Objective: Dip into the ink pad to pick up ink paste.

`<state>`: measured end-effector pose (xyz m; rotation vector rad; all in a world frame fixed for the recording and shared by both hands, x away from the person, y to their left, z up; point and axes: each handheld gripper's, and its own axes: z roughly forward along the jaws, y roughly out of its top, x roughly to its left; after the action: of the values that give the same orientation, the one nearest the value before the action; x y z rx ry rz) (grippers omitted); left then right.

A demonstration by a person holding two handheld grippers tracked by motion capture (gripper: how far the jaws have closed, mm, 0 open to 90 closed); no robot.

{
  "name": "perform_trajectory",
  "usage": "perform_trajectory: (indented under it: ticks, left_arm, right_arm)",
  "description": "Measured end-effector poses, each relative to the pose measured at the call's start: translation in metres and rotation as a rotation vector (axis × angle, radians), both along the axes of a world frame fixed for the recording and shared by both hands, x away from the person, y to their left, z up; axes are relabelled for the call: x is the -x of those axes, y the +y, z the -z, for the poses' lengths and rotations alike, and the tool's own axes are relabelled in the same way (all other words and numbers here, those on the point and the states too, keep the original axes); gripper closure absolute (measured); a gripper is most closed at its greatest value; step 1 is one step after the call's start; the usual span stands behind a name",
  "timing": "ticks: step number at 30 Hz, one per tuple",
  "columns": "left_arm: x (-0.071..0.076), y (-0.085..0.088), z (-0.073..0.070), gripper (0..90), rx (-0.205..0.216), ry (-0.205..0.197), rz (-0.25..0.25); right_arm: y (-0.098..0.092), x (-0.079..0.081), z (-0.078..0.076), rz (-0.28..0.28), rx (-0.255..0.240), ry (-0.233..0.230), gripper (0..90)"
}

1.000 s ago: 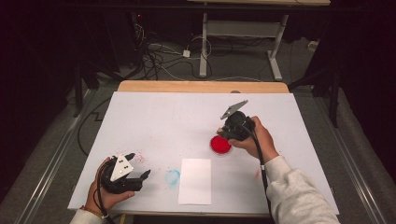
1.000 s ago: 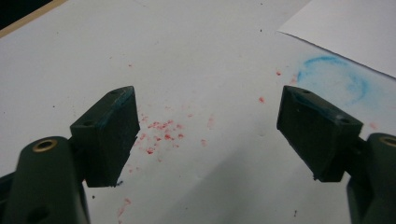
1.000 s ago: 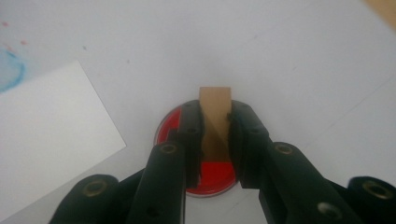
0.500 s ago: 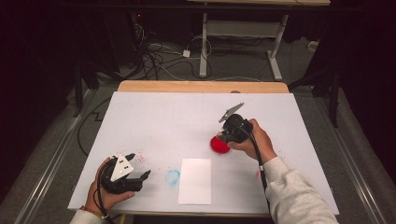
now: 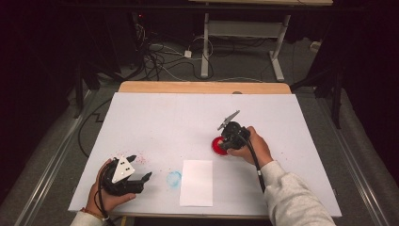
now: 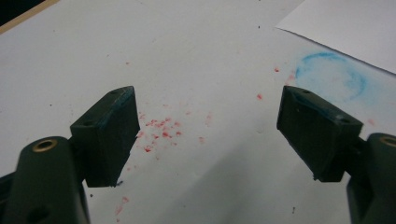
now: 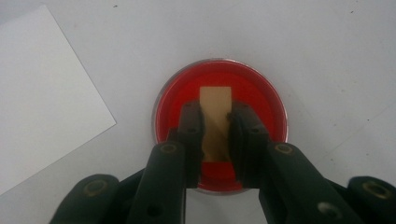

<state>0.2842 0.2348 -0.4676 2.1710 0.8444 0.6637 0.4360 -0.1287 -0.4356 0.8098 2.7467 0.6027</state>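
- No brand, label or legible writing anywhere: the white sheet of paper (image 5: 196,182) near the front edge of the table (image 5: 155,117) is blank, and the red dish (image 7: 219,126) carries no mark.
- The right gripper (image 7: 215,135) is clenched on a small tan block (image 7: 215,121), which stands upright between its jaws over the red dish, right of the table's middle; whether the block's lower end touches the red inside I cannot make out.
- In the high view the right gripper (image 5: 225,141) and hand (image 5: 251,147) cover most of the red dish (image 5: 216,147), leaving a red crescent at its left; the block is hidden there.
- The left gripper (image 6: 210,126) is released, jaws wide with nothing between them, low over red specks (image 6: 161,128) on the table cover.
- A faint blue ring stain (image 6: 331,77) sits just beside the paper's corner, its edge smudged.
- The left gripper (image 5: 139,174) rests at the near left corner, well apart from the dish.
- Beyond the table the room is dark; cables (image 5: 160,56) lie on the floor.
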Motion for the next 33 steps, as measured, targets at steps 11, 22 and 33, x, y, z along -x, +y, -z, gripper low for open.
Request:
perform_trajectory:
  ticks: [11, 22, 33]
  left_arm:
    - [0.0010, -0.0003, -0.0003, 20.4, -0.003, -0.008, 0.000]
    - [-0.0013, 0.0037, 0.0009, 20.4, 0.007, -0.003, -0.007]
    - [-0.0016, 0.0044, 0.0028, 20.4, 0.009, 0.002, -0.007]
  right_arm:
    - [-0.0013, 0.0033, 0.0029, 0.015, -0.014, -0.017, 76.5]
    - [-0.0010, 0.0045, 0.0036, 0.013, -0.011, -0.027, 76.5]
    - [-0.0089, 0.0051, 0.0050, 0.017, -0.071, -0.034, 76.4]
